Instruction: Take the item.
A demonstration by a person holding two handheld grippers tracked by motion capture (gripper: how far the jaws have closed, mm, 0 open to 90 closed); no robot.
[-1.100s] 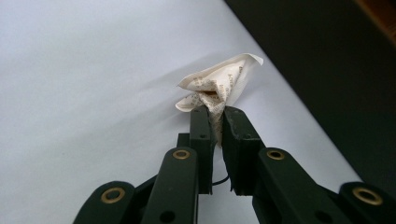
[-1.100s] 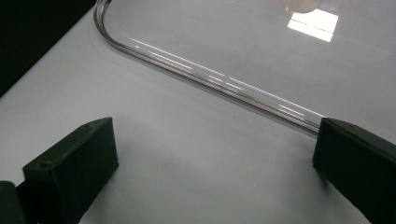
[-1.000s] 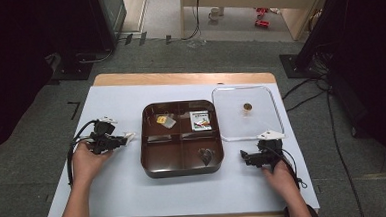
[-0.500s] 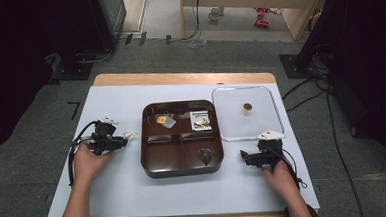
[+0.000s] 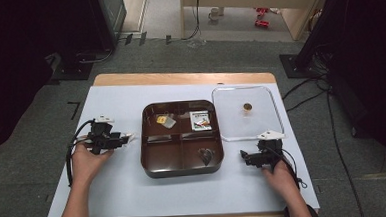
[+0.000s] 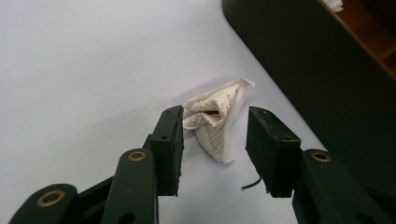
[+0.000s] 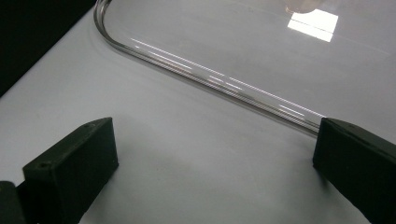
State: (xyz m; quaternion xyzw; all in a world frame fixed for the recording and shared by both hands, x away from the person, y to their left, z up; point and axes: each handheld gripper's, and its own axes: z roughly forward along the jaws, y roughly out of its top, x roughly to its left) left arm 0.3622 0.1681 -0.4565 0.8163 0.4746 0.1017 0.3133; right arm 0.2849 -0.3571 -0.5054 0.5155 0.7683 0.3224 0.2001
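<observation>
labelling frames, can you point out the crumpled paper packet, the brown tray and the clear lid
crumpled paper packet [image 6: 217,119], left gripper view, on its creased middle
brown tray [image 5: 149,163], high view, on its near-left rim
clear lid [image 7: 210,77], right gripper view, on its raised rim

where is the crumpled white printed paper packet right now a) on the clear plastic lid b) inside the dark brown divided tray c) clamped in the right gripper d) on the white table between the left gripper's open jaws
d: the crumpled white printed paper packet lies on the white table between the spread jaws of the left gripper, which have just been opening, beside the dark brown divided tray.
</observation>
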